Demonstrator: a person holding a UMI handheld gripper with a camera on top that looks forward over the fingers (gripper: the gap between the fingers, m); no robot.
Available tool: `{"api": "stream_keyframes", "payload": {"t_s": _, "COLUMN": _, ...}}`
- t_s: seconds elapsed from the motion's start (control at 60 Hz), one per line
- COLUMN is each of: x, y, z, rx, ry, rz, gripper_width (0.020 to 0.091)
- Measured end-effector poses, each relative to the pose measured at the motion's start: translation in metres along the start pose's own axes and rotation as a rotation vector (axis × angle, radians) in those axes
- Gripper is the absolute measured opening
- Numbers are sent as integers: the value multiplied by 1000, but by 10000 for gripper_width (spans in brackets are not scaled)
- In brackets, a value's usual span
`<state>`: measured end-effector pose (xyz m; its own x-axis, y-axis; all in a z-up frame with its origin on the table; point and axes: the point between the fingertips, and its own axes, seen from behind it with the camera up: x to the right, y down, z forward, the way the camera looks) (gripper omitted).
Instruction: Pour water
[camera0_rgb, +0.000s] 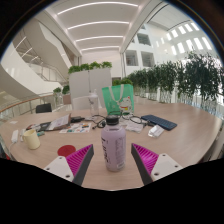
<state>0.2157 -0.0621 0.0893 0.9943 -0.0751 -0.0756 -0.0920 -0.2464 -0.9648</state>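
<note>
A clear plastic water bottle (113, 146) with a white cap and a pinkish printed label stands upright on the round pale wooden desk (190, 125), directly between the two fingers of the tongs (113, 160). The tongs stand wide: the magenta pads (79, 161) on the inner faces of the fingers flank the bottle at left and right, and a gap of bare desk shows on each side, so neither pad touches it (the bottle rests on its own base).

Just left of the left finger lies a small flat red round lid or coaster (66, 150) on the desk. Further left stands a pale cream cup (32, 139). Beyond the bottle, near the middle of the desk, stands a translucent green plastic pitcher (116, 99) with a handle, and to its left a white box (81, 104). A dark flat phone or tablet (160, 122) lies to the right, beyond the right finger, with a small white object just beside it. Papers and small clutter (55, 122) are spread over the far left part of the desk; what they are cannot be made out.

Behind the desk runs a row of green potted plants (180, 80), under a bright white atrium ceiling (100, 25) with long light strips.
</note>
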Motion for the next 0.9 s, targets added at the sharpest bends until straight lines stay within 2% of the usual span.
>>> {"api": "stream_keyframes", "payload": {"t_s": 0.15, "x": -3, "y": 0, "z": 66, "rx": 21, "ry": 0, "rz": -34, "gripper_width": 816}}
{"api": "stream_keyframes", "payload": {"t_s": 0.183, "x": -4, "y": 2, "z": 77, "rx": 18, "ry": -8, "rz": -52, "gripper_width": 753}}
{"api": "stream_keyframes", "payload": {"t_s": 0.217, "x": -3, "y": 3, "z": 84, "rx": 16, "ry": 4, "rz": -71, "gripper_width": 639}}
{"api": "stream_keyframes", "payload": {"t_s": 0.233, "x": 0, "y": 7, "z": 86, "rx": 10, "ry": 12, "rz": -81, "gripper_width": 557}}
{"api": "stream_keyframes", "payload": {"t_s": 0.333, "x": 0, "y": 3, "z": 85, "rx": 72, "ry": 28, "rz": -55, "gripper_width": 544}}
{"api": "stream_keyframes", "payload": {"t_s": 0.517, "x": -5, "y": 5, "z": 93, "rx": 51, "ry": 20, "rz": -44, "gripper_width": 541}}
{"api": "stream_keyframes", "payload": {"t_s": 0.583, "x": -3, "y": 7, "z": 94, "rx": 10, "ry": 29, "rz": -23, "gripper_width": 473}}
{"api": "stream_keyframes", "payload": {"t_s": 0.6, "x": 8, "y": 14, "z": 74, "rx": -3, "ry": 27, "rz": -17, "gripper_width": 458}}
{"api": "stream_keyframes", "payload": {"t_s": 0.65, "x": -3, "y": 8, "z": 93, "rx": -52, "ry": 68, "rz": 13, "gripper_width": 432}}
{"api": "stream_keyframes", "payload": {"t_s": 0.667, "x": -3, "y": 5, "z": 93, "rx": -60, "ry": 78, "rz": 26, "gripper_width": 402}}
{"api": "stream_keyframes", "payload": {"t_s": 0.8, "x": -15, "y": -57, "z": 75, "rx": -25, "ry": 125, "rz": -20, "gripper_width": 398}}
{"api": "stream_keyframes", "payload": {"t_s": 0.9, "x": -66, "y": -121, "z": 69, "rx": 12, "ry": 102, "rz": -161, "gripper_width": 398}}
